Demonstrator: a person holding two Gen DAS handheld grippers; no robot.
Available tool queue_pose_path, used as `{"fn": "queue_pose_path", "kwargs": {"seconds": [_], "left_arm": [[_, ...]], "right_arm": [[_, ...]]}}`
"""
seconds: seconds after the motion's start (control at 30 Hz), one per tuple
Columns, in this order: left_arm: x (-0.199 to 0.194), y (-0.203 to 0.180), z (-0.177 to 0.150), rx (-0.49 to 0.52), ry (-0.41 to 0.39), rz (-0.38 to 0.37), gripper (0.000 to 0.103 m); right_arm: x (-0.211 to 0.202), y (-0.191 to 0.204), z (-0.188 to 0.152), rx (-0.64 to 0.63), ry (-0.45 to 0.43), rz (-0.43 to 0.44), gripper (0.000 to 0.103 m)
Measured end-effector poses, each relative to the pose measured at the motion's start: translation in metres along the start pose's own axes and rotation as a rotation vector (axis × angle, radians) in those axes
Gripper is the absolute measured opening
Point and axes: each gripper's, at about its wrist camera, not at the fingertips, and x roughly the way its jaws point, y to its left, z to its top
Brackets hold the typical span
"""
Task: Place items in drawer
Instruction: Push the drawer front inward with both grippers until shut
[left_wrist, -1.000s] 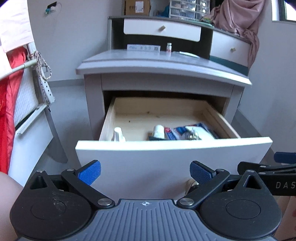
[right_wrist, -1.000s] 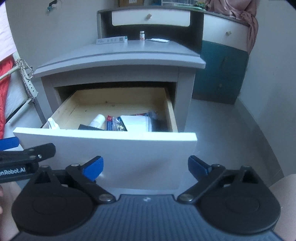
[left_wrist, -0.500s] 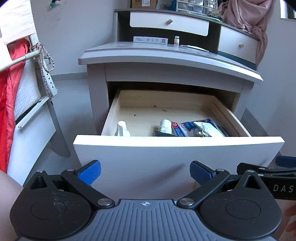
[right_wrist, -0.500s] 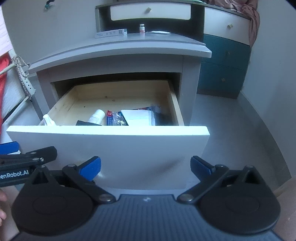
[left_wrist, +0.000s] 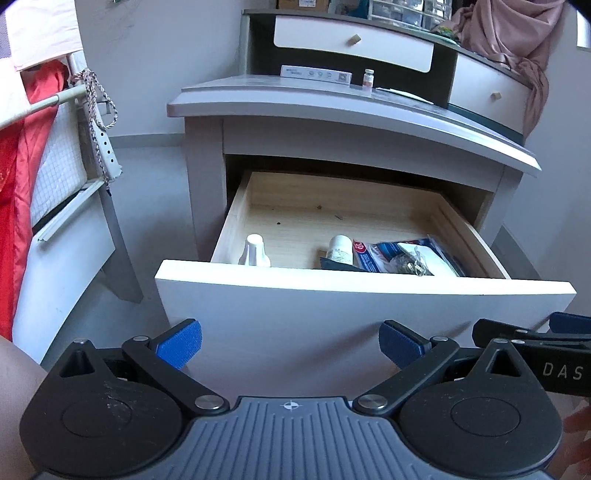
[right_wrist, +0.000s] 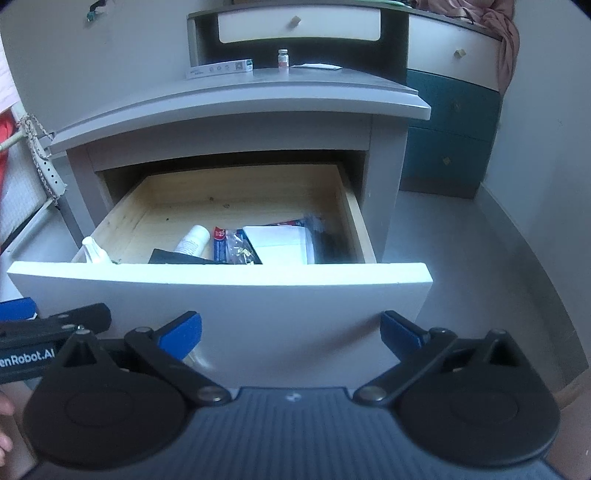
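The grey nightstand's drawer (left_wrist: 362, 291) (right_wrist: 221, 291) stands pulled open. Inside lie a white bottle (left_wrist: 254, 251) (right_wrist: 94, 251), a white tube (left_wrist: 340, 249) (right_wrist: 192, 240), a dark flat item (right_wrist: 177, 256) and packets (left_wrist: 399, 253) (right_wrist: 273, 242). On the nightstand top stand a long white box (left_wrist: 316, 74) (right_wrist: 219, 68), a small vial (left_wrist: 368, 79) (right_wrist: 283, 58) and a paper (right_wrist: 316, 66). My left gripper (left_wrist: 290, 343) and right gripper (right_wrist: 290, 334) are both open and empty, side by side in front of the drawer front.
A bed frame with red cloth (left_wrist: 22, 184) is on the left. A white and teal dresser (right_wrist: 450, 122) stands behind and to the right, with pink cloth (left_wrist: 517, 48) draped on it. Grey floor (right_wrist: 461, 266) lies to the right.
Both grippers have risen a little and tilted down, so more of the drawer's inside and the nightstand top shows. Nothing in the drawer has moved.
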Motion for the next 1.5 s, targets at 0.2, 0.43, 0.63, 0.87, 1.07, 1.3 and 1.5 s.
{"fn": "queue_pose_path", "kwargs": {"seconds": [0.2,0.43,0.63,0.87,1.07,1.3,1.5], "left_arm": [[0.004,-0.003,0.003,-0.001,0.001,0.011,0.103],[0.009,-0.005,0.011,0.008,0.010,0.023,0.103],[0.019,-0.009,0.021,0.024,0.005,0.037,0.103],[0.037,-0.010,0.036,0.015,0.005,0.042,0.103],[0.055,-0.013,0.052,0.017,-0.008,0.054,0.103],[0.073,-0.013,0.065,0.008,-0.018,0.060,0.103],[0.087,-0.015,0.074,0.005,-0.019,0.071,0.103]], "right_arm": [[0.002,0.002,0.001,-0.006,-0.002,-0.004,0.103],[0.008,0.001,0.006,0.004,-0.008,-0.004,0.103],[0.018,0.000,0.014,0.007,-0.013,-0.007,0.103],[0.034,-0.001,0.029,0.009,-0.018,-0.007,0.103],[0.052,-0.002,0.045,0.014,-0.020,-0.007,0.103],[0.068,-0.002,0.058,0.010,-0.044,-0.017,0.103],[0.080,-0.002,0.068,0.009,-0.048,-0.022,0.103]]}}
